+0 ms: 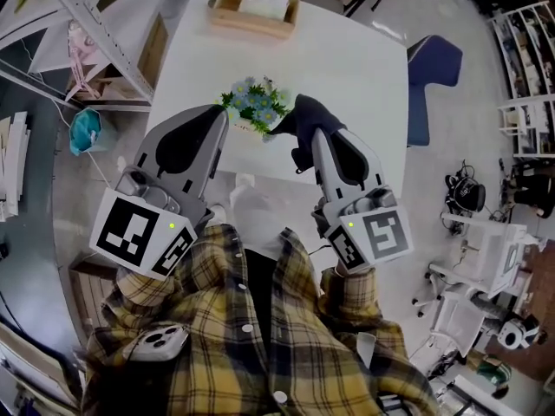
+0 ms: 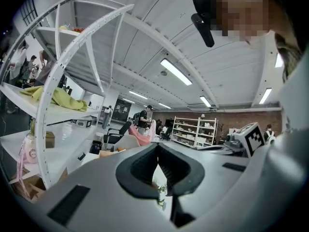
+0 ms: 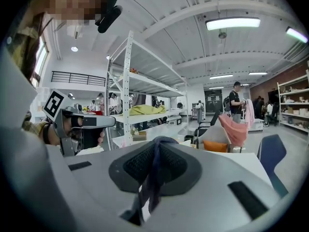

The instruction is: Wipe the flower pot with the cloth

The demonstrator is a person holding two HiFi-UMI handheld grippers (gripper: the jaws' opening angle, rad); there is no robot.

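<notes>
The flower pot, filled with small blue flowers and green leaves, stands near the front edge of the white table. My left gripper is shut and holds nothing, with its tip just left of the plant. In the left gripper view the jaws meet, and a bit of the plant shows below them. My right gripper is shut on a dark cloth, which bunches up just right of the flowers. A fold of the cloth hangs between the right gripper pads.
A wooden tissue box sits at the table's far edge. A blue chair stands right of the table and a white shelf rack to its left. Beyond the table are more shelving, chairs and several people.
</notes>
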